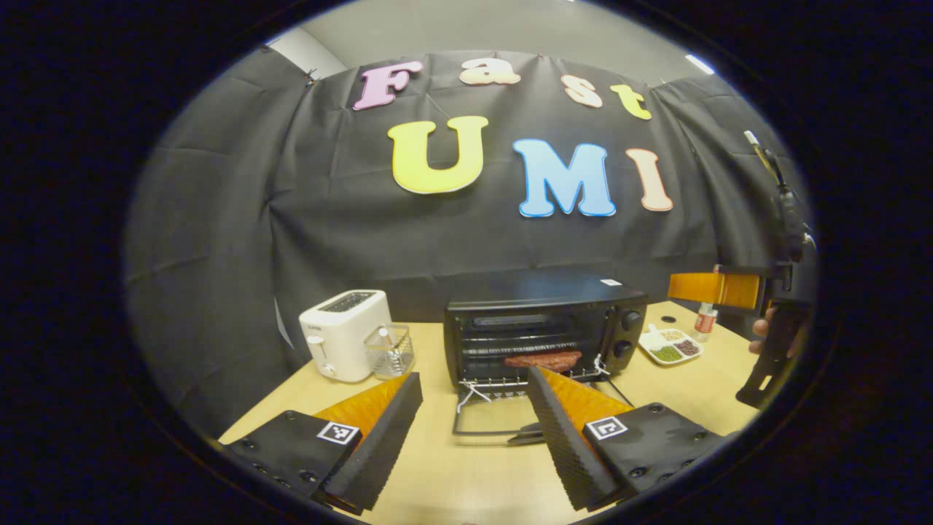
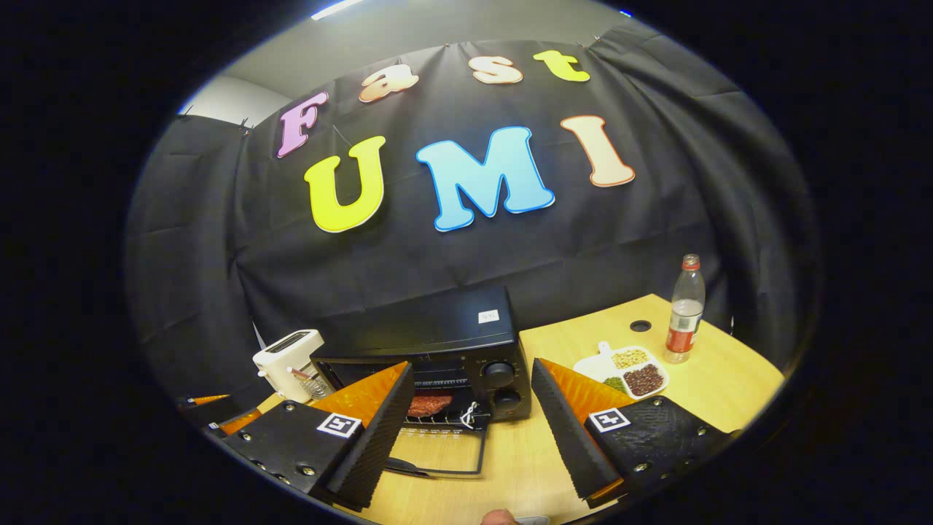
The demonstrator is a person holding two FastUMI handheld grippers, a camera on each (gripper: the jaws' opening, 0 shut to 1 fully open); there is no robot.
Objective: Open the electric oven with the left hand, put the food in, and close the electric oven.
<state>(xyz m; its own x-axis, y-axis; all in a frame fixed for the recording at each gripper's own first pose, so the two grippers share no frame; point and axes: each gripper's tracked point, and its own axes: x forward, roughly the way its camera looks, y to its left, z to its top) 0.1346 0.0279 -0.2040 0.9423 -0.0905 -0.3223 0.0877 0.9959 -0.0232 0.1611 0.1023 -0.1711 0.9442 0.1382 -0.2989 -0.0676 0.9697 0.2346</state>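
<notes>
Left gripper view puts the electric oven (image 1: 543,321) dead ahead at the table's (image 1: 452,474) back edge, its door (image 1: 503,415) folded down flat toward me, the food (image 1: 543,359) already on the rack. My left gripper (image 1: 474,430) is spread and empty, the door's front lip (long axis crosswise) just beyond its fingers. My right gripper (image 2: 470,430), also spread, hangs farther off, so I judge the left closes

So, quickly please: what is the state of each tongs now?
Left tongs: open, holding nothing.
Right tongs: open, holding nothing.
</notes>
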